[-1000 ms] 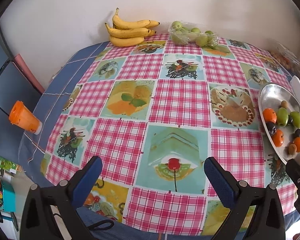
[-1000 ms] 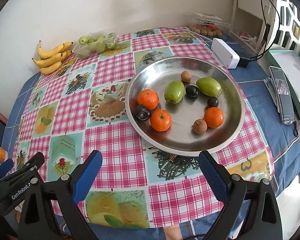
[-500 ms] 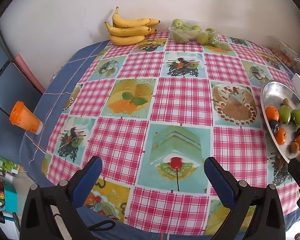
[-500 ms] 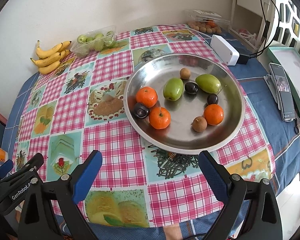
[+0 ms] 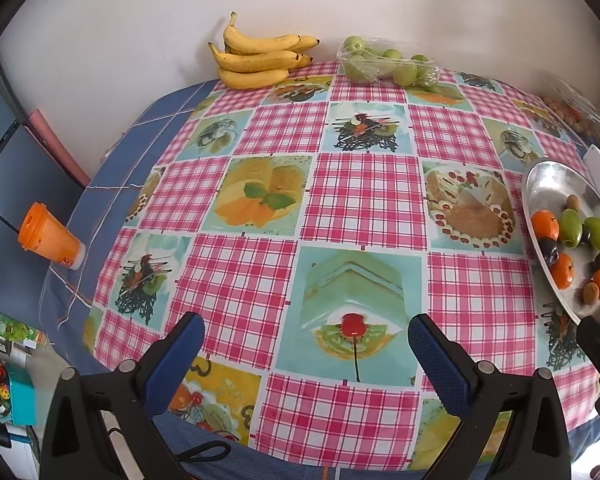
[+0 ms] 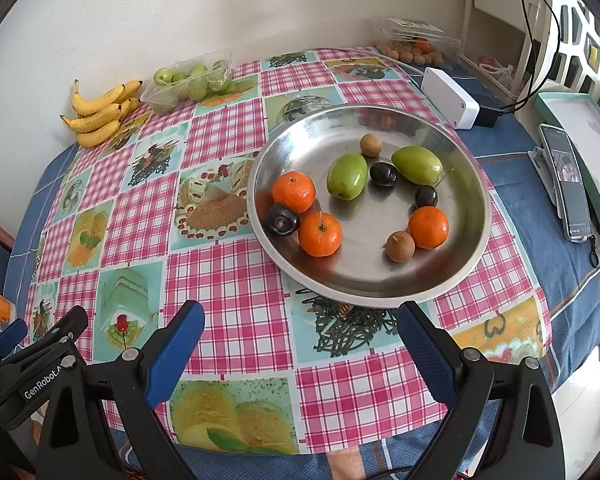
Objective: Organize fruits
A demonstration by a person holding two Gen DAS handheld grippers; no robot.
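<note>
A steel plate (image 6: 452, 276) (image 5: 548, 184) on the checked tablecloth holds three oranges (image 6: 320, 234), two green fruits (image 6: 347, 176), dark plums (image 6: 283, 220) and small brown fruits (image 6: 400, 246). My right gripper (image 6: 300, 328) hovers open over the near table edge, just short of the plate. Left of it, my left gripper (image 5: 306, 338) stands open above the cloth with nothing between its fingers. Bananas (image 5: 256, 60) (image 6: 100, 114) and a clear tub of green fruits (image 5: 384, 64) (image 6: 192, 80) lie by the far wall.
An orange cup (image 5: 50, 242) lies at the left table edge. A white box (image 6: 450, 98), a phone (image 6: 568, 184) and a green tray (image 6: 584, 148) sit right of the plate. A clear box of small fruits (image 6: 414, 42) stands at the far right corner.
Both grippers have drifted slightly, so the table sits a little lower in both views. Nothing on the table moved and both grippers stay open.
</note>
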